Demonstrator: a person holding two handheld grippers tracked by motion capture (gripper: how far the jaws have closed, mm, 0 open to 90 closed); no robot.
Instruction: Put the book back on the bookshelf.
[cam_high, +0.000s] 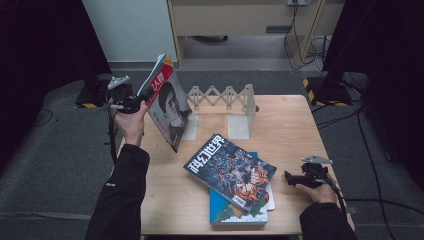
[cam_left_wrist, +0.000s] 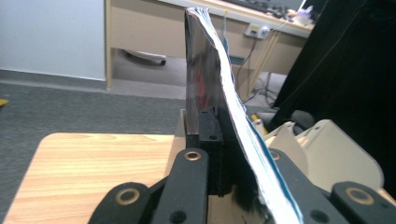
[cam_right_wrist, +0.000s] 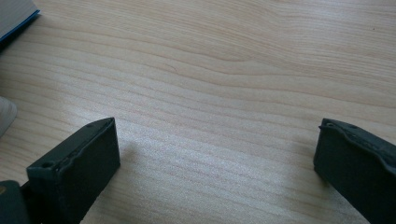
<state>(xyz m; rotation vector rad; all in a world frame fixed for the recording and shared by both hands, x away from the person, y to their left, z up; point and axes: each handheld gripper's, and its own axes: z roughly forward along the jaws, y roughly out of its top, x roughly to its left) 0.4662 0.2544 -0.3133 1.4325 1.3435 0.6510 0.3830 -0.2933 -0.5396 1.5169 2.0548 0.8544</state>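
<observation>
A magazine with a red title and a portrait on its cover (cam_high: 167, 102) hangs tilted over the table's left edge, with my left gripper (cam_high: 140, 100) shut on its edge. In the left gripper view the magazine (cam_left_wrist: 210, 84) stands upright between the black jaws, its pages fanning right. A dark comic-cover magazine (cam_high: 231, 171) lies on a blue book (cam_high: 220, 207) at the table's front middle. My right gripper (cam_high: 292, 177) rests near the right front edge, its jaws wide apart over bare wood (cam_right_wrist: 215, 154) with nothing between them.
A white expanding book rack (cam_high: 225, 97) stands at the back of the wooden table (cam_high: 290, 125), with two white bookend plates in front of it. Dark floor, cables and a cabinet lie beyond. The blue book's corner (cam_right_wrist: 16, 18) shows in the right gripper view.
</observation>
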